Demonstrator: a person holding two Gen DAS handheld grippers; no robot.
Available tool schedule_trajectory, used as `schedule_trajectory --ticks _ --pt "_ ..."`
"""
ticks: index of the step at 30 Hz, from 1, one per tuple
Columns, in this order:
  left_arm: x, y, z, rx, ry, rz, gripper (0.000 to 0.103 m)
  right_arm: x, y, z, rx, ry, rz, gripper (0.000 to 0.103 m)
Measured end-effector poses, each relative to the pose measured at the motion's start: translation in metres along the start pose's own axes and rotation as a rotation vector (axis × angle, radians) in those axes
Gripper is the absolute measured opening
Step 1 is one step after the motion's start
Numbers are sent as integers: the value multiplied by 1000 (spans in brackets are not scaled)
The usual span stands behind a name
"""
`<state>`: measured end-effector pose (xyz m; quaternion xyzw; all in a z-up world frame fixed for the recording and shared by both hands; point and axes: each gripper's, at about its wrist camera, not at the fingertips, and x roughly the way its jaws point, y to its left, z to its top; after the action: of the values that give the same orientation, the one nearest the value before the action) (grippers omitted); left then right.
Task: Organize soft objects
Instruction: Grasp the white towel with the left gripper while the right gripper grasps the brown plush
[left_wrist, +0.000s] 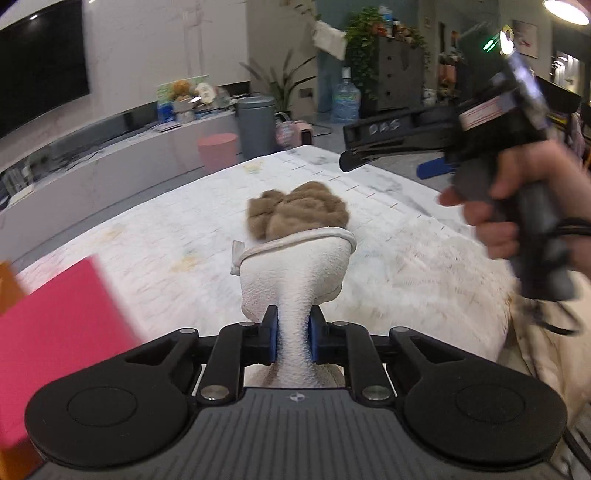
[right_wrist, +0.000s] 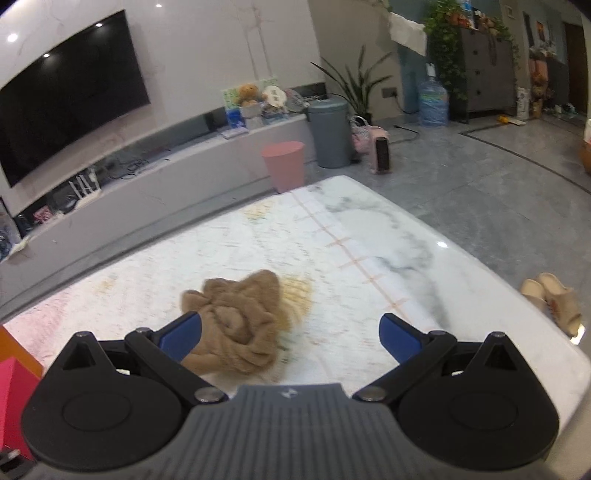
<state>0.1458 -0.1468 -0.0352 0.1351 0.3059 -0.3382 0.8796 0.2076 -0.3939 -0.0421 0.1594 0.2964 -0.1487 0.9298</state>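
The left gripper (left_wrist: 291, 338) is pinched tight on a white cloth (left_wrist: 303, 273), its blue pads squeezing the fabric into a narrow neck, with a hemmed edge fanning out ahead and a small loop tag at one side. The right gripper (right_wrist: 290, 334) stands wide apart with nothing between its pads; in the left view it hangs above the far side, held by a hand (left_wrist: 517, 199). A crumpled brown cloth (right_wrist: 236, 321) lies on the marble-patterned tabletop (right_wrist: 369, 229), just beyond the white cloth in the left view and close before the right gripper's left pad

To do this step well, I would judge the white cloth should be lifted clear before it is carried, so its hanging part does not drag the brown one along; a pink box (left_wrist: 55, 325) sits at the left edge and may be the place for it. The free gripper could steady or take the loose hem

Readable writing: chalky letters on the right gripper's black finger look like "DAS"; a red-printed label on its body is too blurred to read
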Motion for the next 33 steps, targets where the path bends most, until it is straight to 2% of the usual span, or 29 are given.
schedule_trajectory --ticks 4,7,10,14,16,18,20,25,29,33 --pt "-40 23 -20 -66 -41 -18 18 20 29 -12 -78 -21 9 100" --pt "-58 39 -34 -124 -95 -50 18 45 51 -25 -145 14 15 100" --pt "-65 46 -45 -123 -114 -82 18 73 72 -35 -238 64 -68 100" --pt "-56 54 -53 -148 -84 -110 18 87 88 -48 -406 27 -144 97" --pt "-54 56 -53 -141 -90 -96 18 92 90 -51 -455 16 -172 80" --pt "-61 58 -53 -133 -126 -82 18 96 90 -55 -486 20 -174 78" --pt "-69 64 -51 -157 -152 -96 18 99 91 -58 -518 17 -183 71" --pt "-84 65 -51 -162 -200 -98 18 98 85 -54 -489 3 -170 47" --pt "-83 68 -49 -194 -205 -100 18 70 77 -43 -409 -71 -207 40" --pt "-86 68 -50 -199 -216 -105 18 26 65 -32 -286 -32 -88 40"
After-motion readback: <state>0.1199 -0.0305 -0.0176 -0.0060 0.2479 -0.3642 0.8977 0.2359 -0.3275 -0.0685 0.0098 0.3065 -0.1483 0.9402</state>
